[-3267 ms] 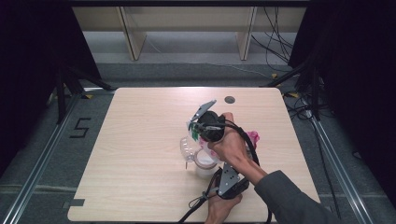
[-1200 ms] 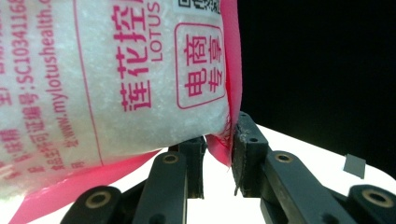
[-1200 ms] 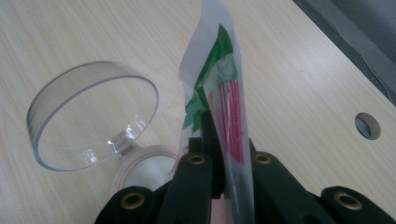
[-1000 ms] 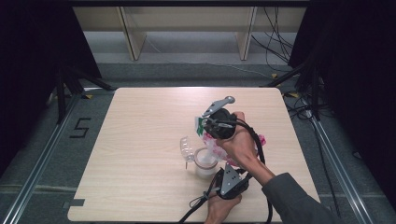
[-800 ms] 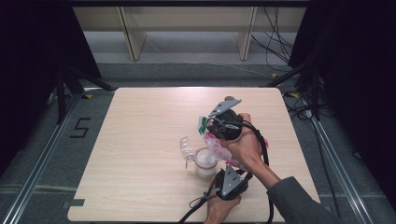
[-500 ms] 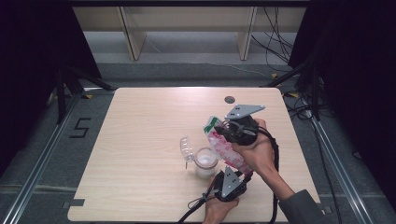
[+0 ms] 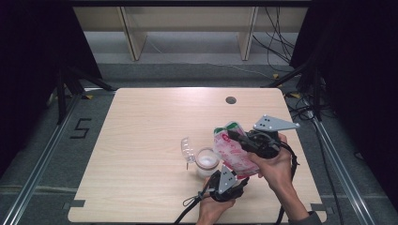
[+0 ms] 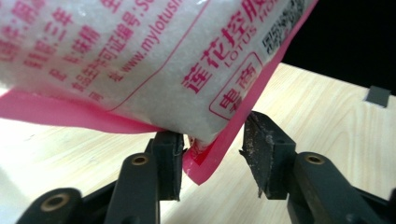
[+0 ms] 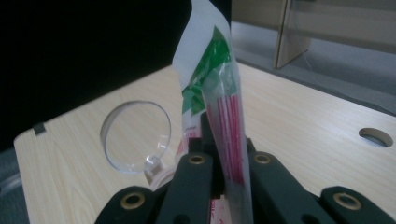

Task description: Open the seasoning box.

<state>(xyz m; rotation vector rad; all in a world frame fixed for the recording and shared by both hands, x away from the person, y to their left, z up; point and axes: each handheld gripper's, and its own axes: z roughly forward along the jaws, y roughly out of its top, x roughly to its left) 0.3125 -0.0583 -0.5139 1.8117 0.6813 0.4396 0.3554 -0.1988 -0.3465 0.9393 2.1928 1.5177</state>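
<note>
The right gripper (image 9: 224,186) is pinching its jaws together on the upper part of a pink and white bag (image 7: 233,151), whose green and white top edge is standing up between them. The left gripper (image 8: 212,161) is holding its jaws apart, with the bag's pink bottom corner hanging into the gap; it is touching one jaw, and nothing is clamped there. In the high view the bag is hanging tilted over the table (image 7: 141,140), just at three o'clock of an open clear jar (image 7: 207,159) holding something white, whose round hinged lid (image 7: 187,149) is standing open at the jar's nine o'clock. The bag looks heavy with white grains, so it is probably straining against a single pinch near the top; a slip there could drop it onto the jar and knock it over. If the bag is already cut open, which I cannot tell, tilting it off the jar's mouth would be spilling grains across the table. Counting: two grippers, one bag, one jar, one lid.
</note>
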